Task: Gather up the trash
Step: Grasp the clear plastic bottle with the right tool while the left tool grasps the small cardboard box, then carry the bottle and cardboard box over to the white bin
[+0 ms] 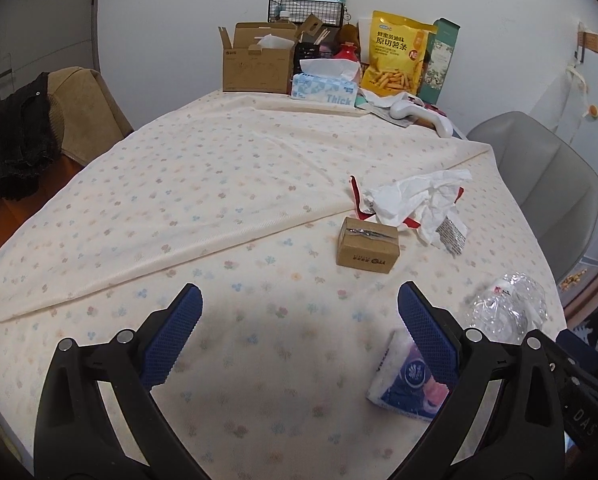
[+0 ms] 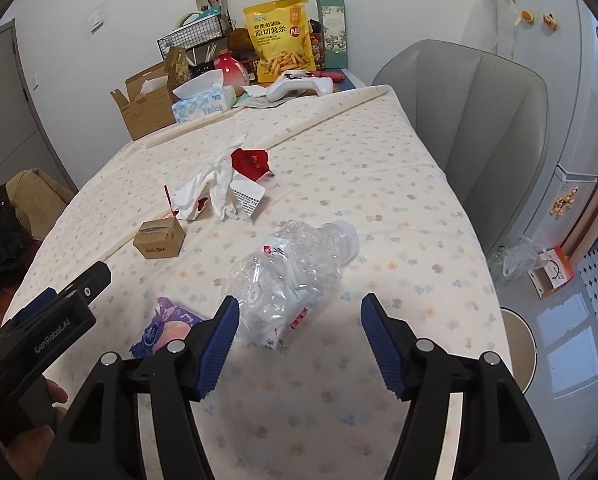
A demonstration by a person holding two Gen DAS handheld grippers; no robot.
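The right gripper is held wide open and empty over the floral tablecloth; the left gripper is likewise spread apart with nothing between its pads. No item is grasped by either.

Nearest the right tongs, the crushed clear bottle lies on its side, its lower end just ahead of the open gap and slightly toward the left finger, cap end pointing away. It is judged the item in hand. For a sound pickup, the gripper is best shifted a little left and forward so that the bottle's body is straddled across its narrow width; crumpled thin plastic is expected to yield and slip, so closure should be firm and centred.

The tissue pack is seen touching or just beside the left gripper's right finger, outside the gap.

Further on, the small cardboard box stands apart, and beyond it the crumpled white and red wrappers are spread. No trash receptacle is visible on the table.
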